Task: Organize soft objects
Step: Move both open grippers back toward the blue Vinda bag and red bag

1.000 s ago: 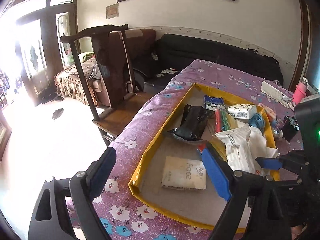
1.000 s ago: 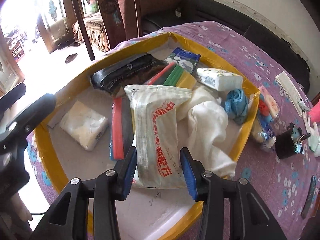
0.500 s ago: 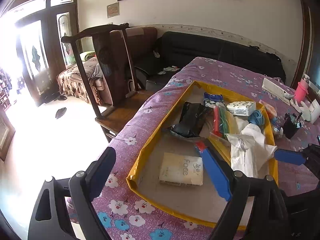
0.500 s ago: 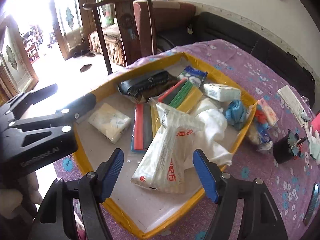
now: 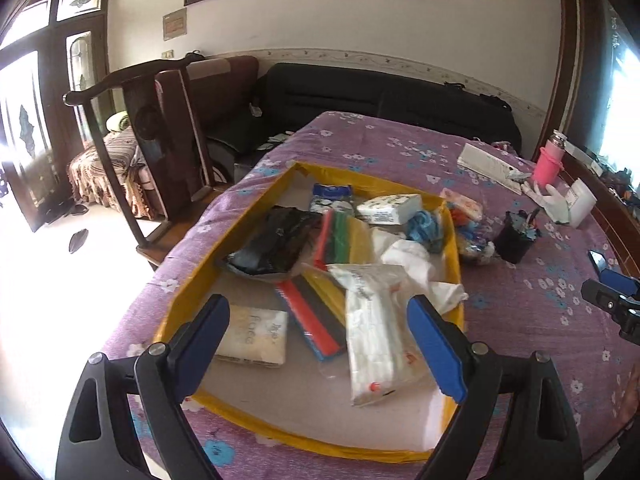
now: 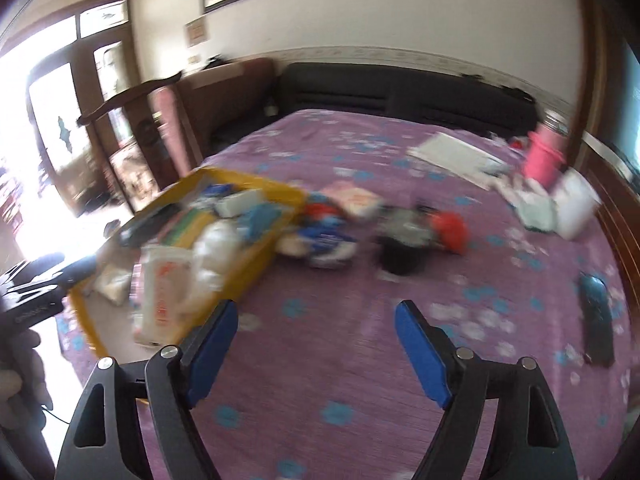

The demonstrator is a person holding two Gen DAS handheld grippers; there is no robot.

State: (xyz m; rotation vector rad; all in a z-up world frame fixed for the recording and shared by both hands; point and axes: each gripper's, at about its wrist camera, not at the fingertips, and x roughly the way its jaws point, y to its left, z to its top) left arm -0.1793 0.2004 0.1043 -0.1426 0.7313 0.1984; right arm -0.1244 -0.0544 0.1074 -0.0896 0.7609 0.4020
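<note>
Left wrist view: left gripper now faces the yellow-rimmed tray squarely from its near edge; 0.5 s ago it looked at the tray from the near-left corner. Jaws spread wide, nothing between them, held above the tray's near end. White pouch with red print lies flat in the tray's near-right part, apart from both pads, its far end beside the white cloth. Tissue pack sits at the near-left corner; red-and-black sleeve between the two. Right gripper's blue pad shows at the right edge, well off the tray over the purple tablecloth. Right wrist view (motion-blurred): right gripper has swung away from the pouch, which it straddled 1.0 s ago; it now hangs over bare tablecloth near the table's near edge, jaws wide, empty. Tray and pouch sit to its left; black cup and the coloured packets beyond. Judgement: pouch has been let go inside the tray, so this item looks placed; the packets outside the tray's right edge are probably next.
</note>
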